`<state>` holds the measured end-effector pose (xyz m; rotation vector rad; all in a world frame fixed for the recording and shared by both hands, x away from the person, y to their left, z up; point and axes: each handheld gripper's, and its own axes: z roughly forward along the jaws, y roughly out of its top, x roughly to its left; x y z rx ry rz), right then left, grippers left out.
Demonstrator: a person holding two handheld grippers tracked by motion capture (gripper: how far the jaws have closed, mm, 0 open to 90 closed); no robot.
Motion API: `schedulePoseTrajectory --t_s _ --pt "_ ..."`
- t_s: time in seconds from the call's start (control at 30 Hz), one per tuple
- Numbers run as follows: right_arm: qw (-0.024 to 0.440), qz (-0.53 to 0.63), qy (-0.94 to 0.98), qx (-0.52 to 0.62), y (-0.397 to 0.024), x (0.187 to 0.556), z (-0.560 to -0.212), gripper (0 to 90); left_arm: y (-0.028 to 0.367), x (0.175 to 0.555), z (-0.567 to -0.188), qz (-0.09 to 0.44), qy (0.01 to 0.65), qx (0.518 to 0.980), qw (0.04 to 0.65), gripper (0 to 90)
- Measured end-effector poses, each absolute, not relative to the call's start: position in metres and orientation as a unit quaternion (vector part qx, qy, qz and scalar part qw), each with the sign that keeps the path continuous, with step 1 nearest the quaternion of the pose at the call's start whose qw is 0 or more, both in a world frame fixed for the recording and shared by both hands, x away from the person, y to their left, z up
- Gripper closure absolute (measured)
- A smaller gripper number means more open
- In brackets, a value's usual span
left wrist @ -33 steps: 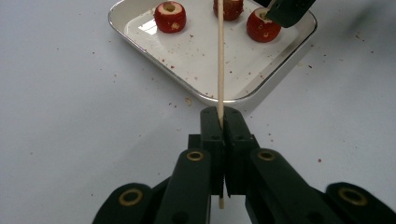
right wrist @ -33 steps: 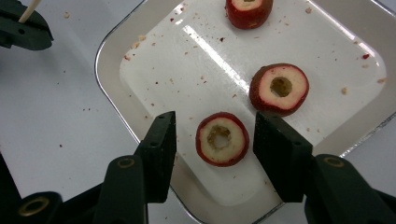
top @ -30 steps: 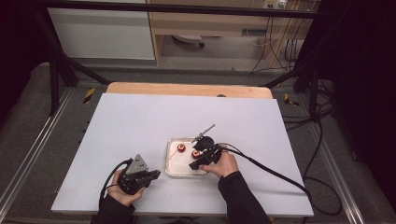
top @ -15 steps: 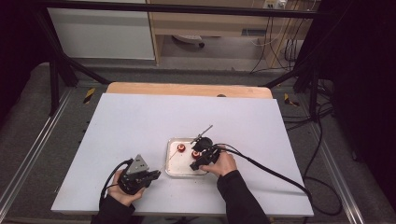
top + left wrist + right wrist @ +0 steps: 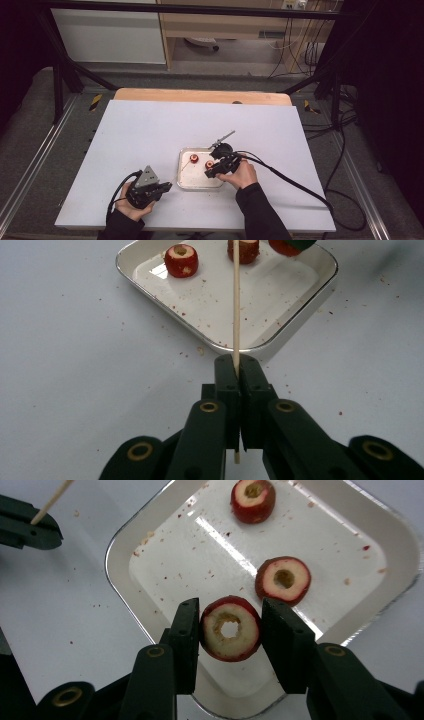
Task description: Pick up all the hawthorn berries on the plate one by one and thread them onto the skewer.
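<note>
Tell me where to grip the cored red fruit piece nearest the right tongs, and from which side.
Grip the cored fruit piece across its red outer skin, one pad on each side, coming from above the tray. It lies flat with the cut face and centre hole up, so the rounded sides are the only firm surfaces. The right tongs already straddle it this way, leaving the hole free, probably for the skewer.
</note>
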<state>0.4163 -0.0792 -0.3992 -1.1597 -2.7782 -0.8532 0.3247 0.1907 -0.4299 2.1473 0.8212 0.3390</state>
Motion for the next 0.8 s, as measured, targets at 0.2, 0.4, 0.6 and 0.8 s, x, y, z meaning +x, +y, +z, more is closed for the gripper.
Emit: schedulePoseTrajectory --t_s 0.2,0.4,0.6,0.8 --pt "-0.009 -0.309 -0.871 -0.381 -0.088 0.413 -0.387 60.7 0.189 0.323 -0.429 0.137 0.327 0.844 0.402 88.2" --pt "-0.014 -0.356 -0.847 -0.395 -0.098 0.413 -0.383 60.8 0.187 0.322 -0.428 0.141 0.332 0.837 0.412 88.2" --pt "-0.018 -0.413 -0.809 -0.418 -0.109 0.413 -0.38 60.9 0.184 0.323 -0.429 0.14 0.353 0.822 0.426 88.1" --pt "-0.021 -0.462 -0.773 -0.434 -0.117 0.413 -0.379 60.9 0.179 0.326 -0.428 0.137 0.372 0.806 0.44 88.1"
